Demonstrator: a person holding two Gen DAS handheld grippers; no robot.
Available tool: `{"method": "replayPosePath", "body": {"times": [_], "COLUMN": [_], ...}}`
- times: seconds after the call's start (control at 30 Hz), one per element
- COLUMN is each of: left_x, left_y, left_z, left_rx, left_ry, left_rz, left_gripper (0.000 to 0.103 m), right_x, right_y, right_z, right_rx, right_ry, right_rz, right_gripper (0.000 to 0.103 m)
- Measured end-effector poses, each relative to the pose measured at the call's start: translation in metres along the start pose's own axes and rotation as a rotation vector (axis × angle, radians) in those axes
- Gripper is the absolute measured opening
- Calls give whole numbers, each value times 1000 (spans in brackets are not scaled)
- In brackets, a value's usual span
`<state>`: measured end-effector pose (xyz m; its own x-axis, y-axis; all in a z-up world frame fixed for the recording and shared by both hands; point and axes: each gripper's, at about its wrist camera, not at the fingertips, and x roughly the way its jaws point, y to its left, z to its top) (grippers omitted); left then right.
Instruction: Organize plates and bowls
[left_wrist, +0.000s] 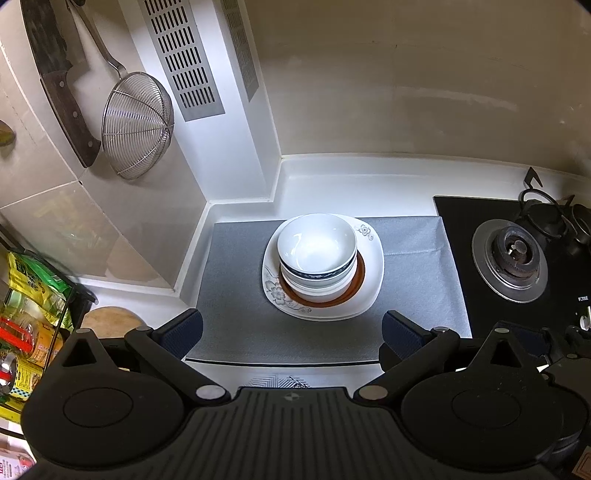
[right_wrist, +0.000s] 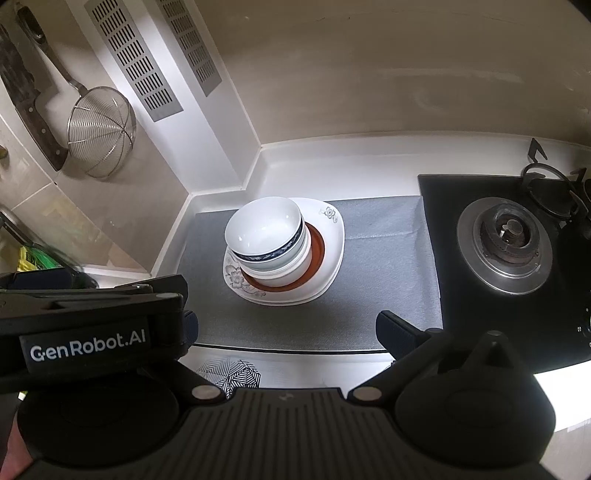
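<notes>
Sitting dead centre on the grey mat (left_wrist: 236, 280) is the stack: a white bowl (left_wrist: 317, 242) on top, nested in a blue-patterned bowl (left_wrist: 317, 276), with another white bowl below that, all resting on a brown-rimmed plate (left_wrist: 357, 275) which lies on a squarish white plate with grey flower prints (left_wrist: 373, 266). The top bowl is empty and catches a bright glare on its inner wall. From the right wrist view the bowls lean a little toward the left of the plates, so the brown rim shows mostly on the right side. Now the fingers: the left gripper (left_wrist: 291, 334) hangs above the near edge of the mat, fingers spread wide, nothing between them, well short of the stack. The right gripper (right_wrist: 284, 330) is just the same, fingers wide apart and empty, touching nothing; its left finger is partly hidden behind the left gripper's body, which crosses the frame bearing a GenRobot.AI label (right_wrist: 86, 345). Outward from there, the mat lies on the white table (left_wrist: 325, 177), with a black gas hob (left_wrist: 509, 258) touching the mat's right edge. On the tiled wall at left hang a wire strainer (left_wrist: 136, 125) and a cleaver (left_wrist: 62, 81).
</notes>
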<state>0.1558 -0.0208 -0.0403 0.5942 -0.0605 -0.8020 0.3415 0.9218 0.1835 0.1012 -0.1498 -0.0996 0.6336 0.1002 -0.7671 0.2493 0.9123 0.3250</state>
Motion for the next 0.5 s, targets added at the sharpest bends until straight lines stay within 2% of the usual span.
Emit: {"method": "replayPosePath", "body": {"times": [0.5], "left_x": [8], "left_y": [10], "left_z": [0], "left_rx": [9], "left_ry": [5], "left_rz": [-20], "left_gripper": [103], "right_x": [7], "right_y": [8], "right_z": [2], "right_rx": [-15], "right_ry": [7], "right_rz": [-18], "right_gripper": [102]}}
